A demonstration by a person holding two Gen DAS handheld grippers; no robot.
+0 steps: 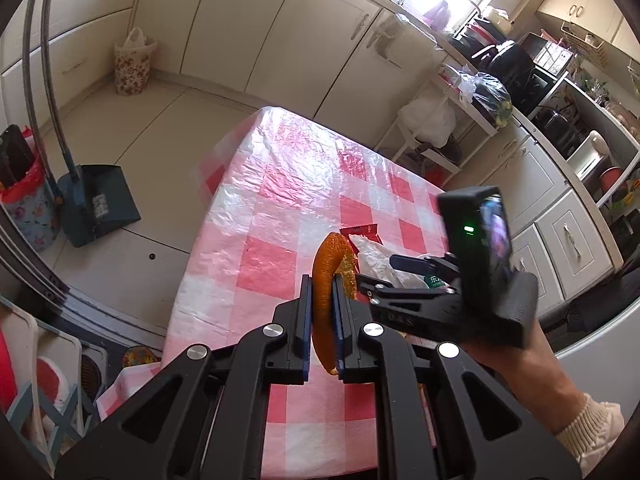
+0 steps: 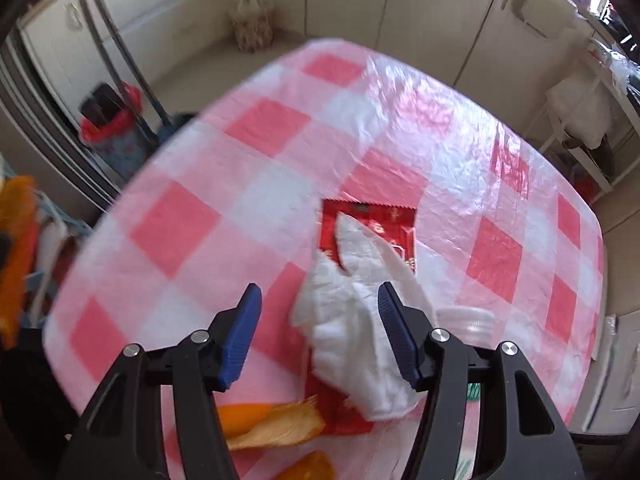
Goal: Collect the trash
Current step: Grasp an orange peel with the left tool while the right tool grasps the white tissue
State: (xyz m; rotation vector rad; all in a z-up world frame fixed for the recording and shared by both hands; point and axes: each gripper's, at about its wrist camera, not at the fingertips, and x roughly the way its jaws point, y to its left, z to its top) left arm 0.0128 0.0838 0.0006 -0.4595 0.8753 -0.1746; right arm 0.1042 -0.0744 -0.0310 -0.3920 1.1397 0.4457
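Observation:
My left gripper [image 1: 322,280] is shut on a curved piece of orange peel [image 1: 326,256], held above the near part of the pink-and-white checked tablecloth [image 1: 280,184]. My right gripper [image 2: 319,290] points down at the table and is open, its blue pads [image 2: 240,332] apart and touching nothing. A crumpled white tissue [image 2: 352,320] lies below and between them, nearer the right pad, partly covering a red wrapper [image 2: 372,220]. More orange peel [image 2: 276,424] lies at the near table edge. In the left wrist view, the right gripper [image 1: 378,270] hovers over the tissue [image 1: 376,256].
A clear plastic lid [image 2: 466,318] sits right of the tissue. On the floor to the left stand a floral bin with a red bag [image 1: 24,208] and a dark dustpan [image 1: 96,204]. Another floral bin [image 1: 132,64] is in the far corner. Cabinets line the walls.

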